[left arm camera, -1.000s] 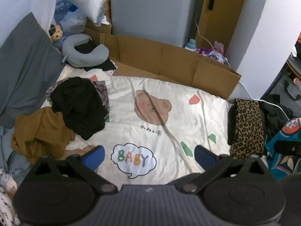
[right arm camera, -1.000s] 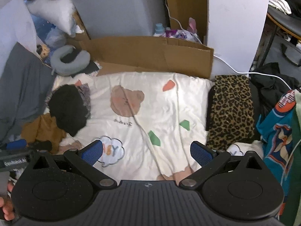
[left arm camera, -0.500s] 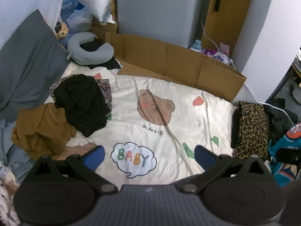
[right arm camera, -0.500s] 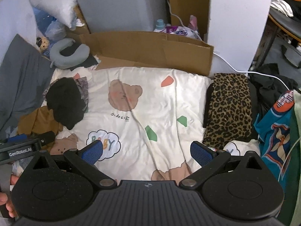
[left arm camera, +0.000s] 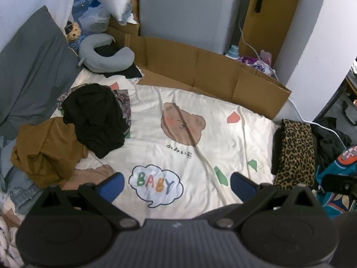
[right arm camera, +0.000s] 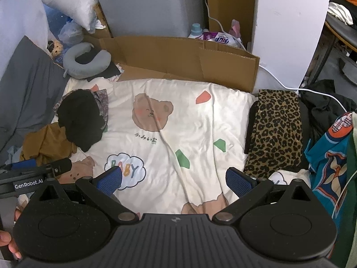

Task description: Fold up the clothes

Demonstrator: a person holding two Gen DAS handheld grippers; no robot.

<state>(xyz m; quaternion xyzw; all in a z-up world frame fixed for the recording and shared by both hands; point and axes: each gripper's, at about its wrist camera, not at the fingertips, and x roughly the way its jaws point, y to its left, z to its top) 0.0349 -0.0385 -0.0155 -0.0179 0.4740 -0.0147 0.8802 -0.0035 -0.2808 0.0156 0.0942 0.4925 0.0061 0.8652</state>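
Both my tongs wide, empty. Black garment (left arm camera: 93, 118) lies ahead-left atop heap; left gripper (left arm camera: 176, 185) nearer than right gripper (right arm camera: 174, 178).

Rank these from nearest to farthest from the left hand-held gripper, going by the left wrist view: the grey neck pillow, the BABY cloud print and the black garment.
1. BABY cloud print, just ahead between the fingers of the left hand-held gripper.
2. Black garment, farther up on the left.
3. Grey neck pillow, far left, beside the cardboard.

Black garment (left arm camera: 93, 116) partly covers the patterned cloth (left arm camera: 123, 102) and brown garment (left arm camera: 46, 147).
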